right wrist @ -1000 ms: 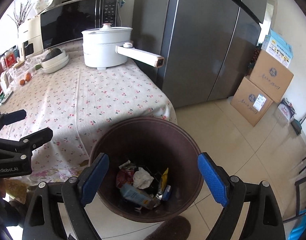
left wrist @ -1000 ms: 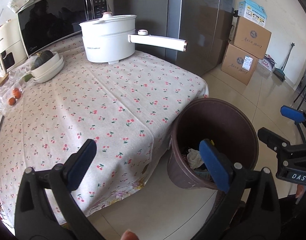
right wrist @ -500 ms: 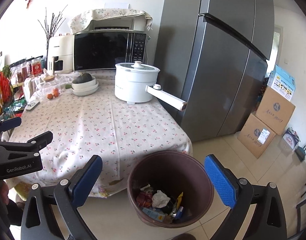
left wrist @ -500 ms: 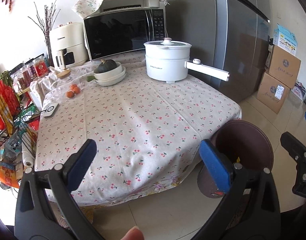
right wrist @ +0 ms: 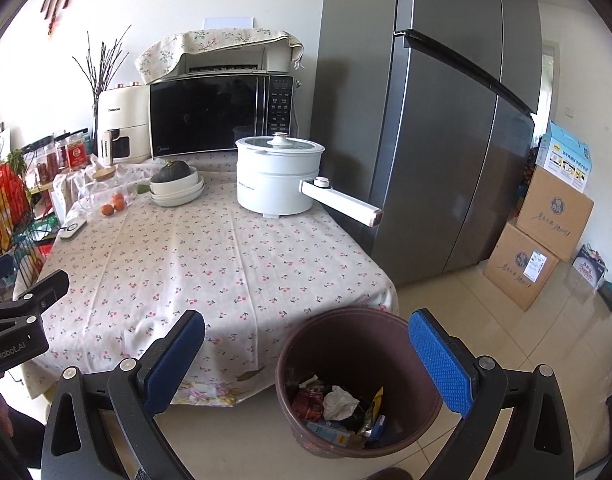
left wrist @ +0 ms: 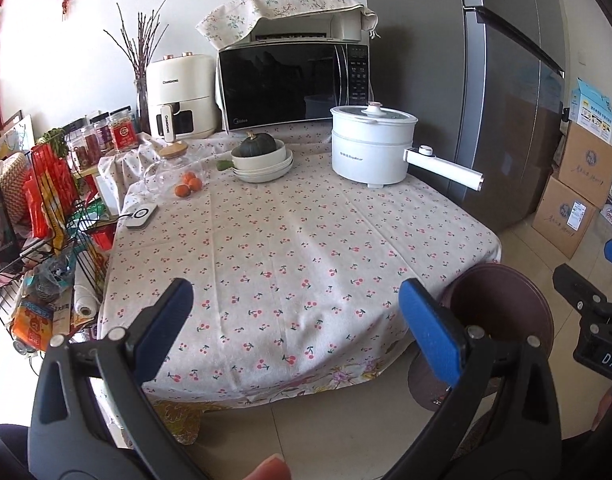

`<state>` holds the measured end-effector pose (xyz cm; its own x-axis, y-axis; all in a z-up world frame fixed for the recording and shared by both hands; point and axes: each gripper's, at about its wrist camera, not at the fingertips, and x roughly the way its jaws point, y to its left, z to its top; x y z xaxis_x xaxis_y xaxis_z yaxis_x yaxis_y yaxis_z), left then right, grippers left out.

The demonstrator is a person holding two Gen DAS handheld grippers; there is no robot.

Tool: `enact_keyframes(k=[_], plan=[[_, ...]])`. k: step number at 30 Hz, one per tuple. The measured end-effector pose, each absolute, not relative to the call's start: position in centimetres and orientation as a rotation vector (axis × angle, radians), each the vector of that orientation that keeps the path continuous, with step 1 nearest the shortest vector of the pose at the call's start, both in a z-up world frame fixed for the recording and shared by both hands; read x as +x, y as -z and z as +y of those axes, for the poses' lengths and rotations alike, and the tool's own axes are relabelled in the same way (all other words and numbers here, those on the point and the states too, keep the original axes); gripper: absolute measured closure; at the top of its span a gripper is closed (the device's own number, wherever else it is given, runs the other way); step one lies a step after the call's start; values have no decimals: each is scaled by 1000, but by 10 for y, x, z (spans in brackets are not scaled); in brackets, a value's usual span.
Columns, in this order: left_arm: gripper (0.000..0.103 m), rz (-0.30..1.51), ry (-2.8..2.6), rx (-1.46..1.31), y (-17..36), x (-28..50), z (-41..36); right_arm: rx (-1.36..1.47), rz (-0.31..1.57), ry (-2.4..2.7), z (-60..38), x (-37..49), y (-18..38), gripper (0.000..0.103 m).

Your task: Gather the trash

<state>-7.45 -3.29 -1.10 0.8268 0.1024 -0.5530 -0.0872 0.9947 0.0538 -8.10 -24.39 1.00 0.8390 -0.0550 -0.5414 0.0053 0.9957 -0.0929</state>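
Observation:
A brown trash bin (right wrist: pixel 357 344) stands on the floor at the table's near right corner. It holds crumpled paper and wrappers (right wrist: pixel 337 402). In the left wrist view the bin (left wrist: pixel 501 308) shows at the right, partly behind a finger. My right gripper (right wrist: pixel 306 356) is open and empty, held back from and above the bin. My left gripper (left wrist: pixel 296 320) is open and empty, facing the cherry-print tablecloth (left wrist: pixel 290 240). Each gripper shows at the edge of the other's view.
On the table stand a white electric pot (left wrist: pixel 371 148) with a long handle, a bowl with a squash (left wrist: pixel 260 154), oranges (left wrist: pixel 188 184), a white remote (left wrist: pixel 140 216), a microwave (left wrist: pixel 294 84) and an air fryer (left wrist: pixel 182 96). A fridge (right wrist: pixel 437 120) and cardboard boxes (right wrist: pixel 537 240) stand right. A snack rack (left wrist: pixel 38 220) is left.
Both grippers have pulled back and up from the bin. The whole table has come into view and the bin looks smaller. Both stay open and empty.

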Motion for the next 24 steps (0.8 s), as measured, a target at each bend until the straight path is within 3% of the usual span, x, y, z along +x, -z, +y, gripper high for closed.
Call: enact_keyframes(k=[24], plan=[[1,590,-63,35,13,-69,-41,-89,559,38,-244,-77,-10,0]])
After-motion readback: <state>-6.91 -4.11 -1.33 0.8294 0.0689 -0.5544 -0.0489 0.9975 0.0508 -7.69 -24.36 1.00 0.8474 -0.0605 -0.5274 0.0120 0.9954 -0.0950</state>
